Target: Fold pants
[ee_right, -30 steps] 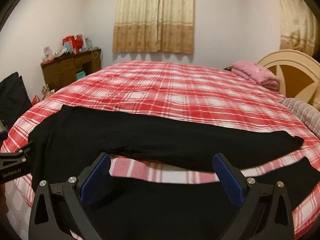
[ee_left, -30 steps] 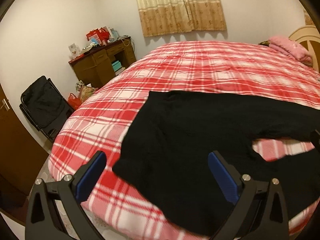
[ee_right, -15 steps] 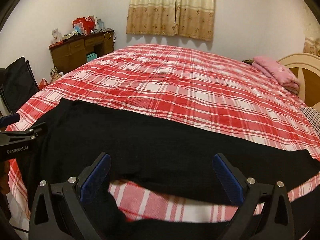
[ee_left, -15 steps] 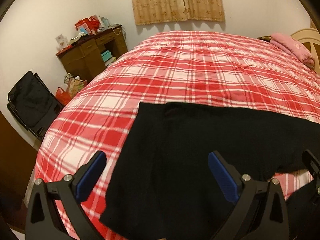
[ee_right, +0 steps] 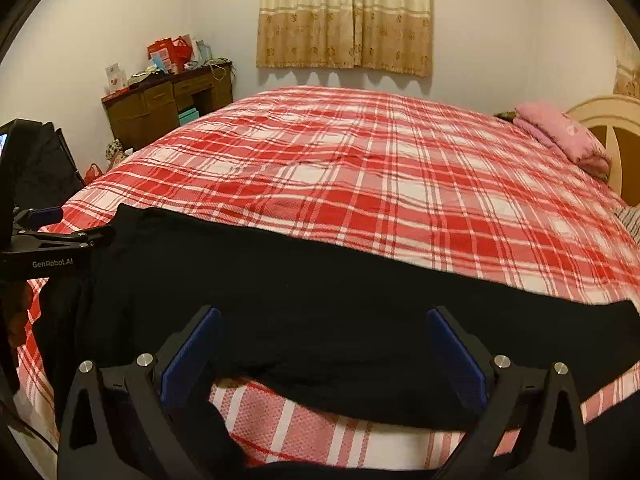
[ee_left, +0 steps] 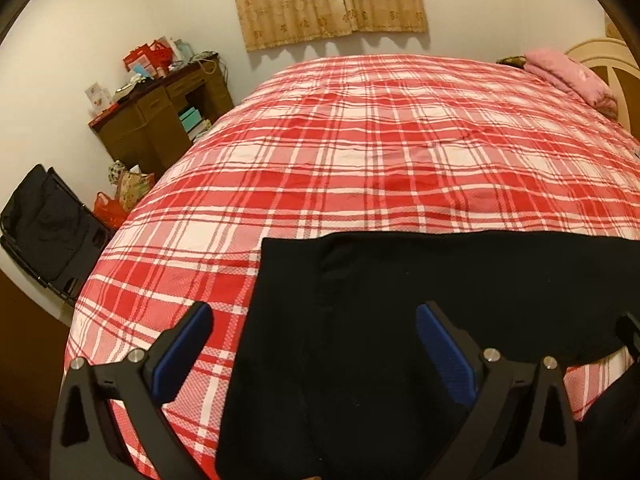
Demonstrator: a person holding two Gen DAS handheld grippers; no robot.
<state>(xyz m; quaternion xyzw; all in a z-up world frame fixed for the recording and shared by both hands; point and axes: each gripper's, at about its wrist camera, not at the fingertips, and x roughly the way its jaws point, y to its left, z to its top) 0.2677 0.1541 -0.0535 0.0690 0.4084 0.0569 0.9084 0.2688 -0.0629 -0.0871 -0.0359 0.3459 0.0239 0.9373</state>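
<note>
Black pants [ee_left: 400, 320] lie spread flat on the near part of a bed [ee_left: 400, 152] covered in a red and white plaid cover. The waist end is toward the left; the legs run off to the right.

Left gripper [ee_left: 314, 344]: jaws stand wide apart, holding nothing. The left edge of the waist end falls between them: the left blue pad [ee_left: 180, 356] is over bare plaid cover, just beside the cloth edge, and the right pad is over black cloth. Whether the tips touch the cloth cannot be told.

Right gripper [ee_right: 324, 352]: jaws stand wide apart, holding nothing. In the right wrist view the far leg of the pants [ee_right: 320, 300] crosses the frame between and beyond the jaws. A strip of plaid cover shows between the two legs, directly under the gap of the jaws; the near leg runs along the bottom edge of the frame. The left gripper [ee_right: 60, 236] appears at the left margin of this view, at the waist end of the pants.

Surroundings: a folded pink blanket [ee_right: 560, 136] lies at the far right of the bed by a cream headboard [ee_right: 608, 128]. A brown desk [ee_left: 160, 116] with clutter stands against the far wall, left of a curtain [ee_left: 328, 0]. A black bag [ee_left: 44, 220] sits by the wall on the left.
</note>
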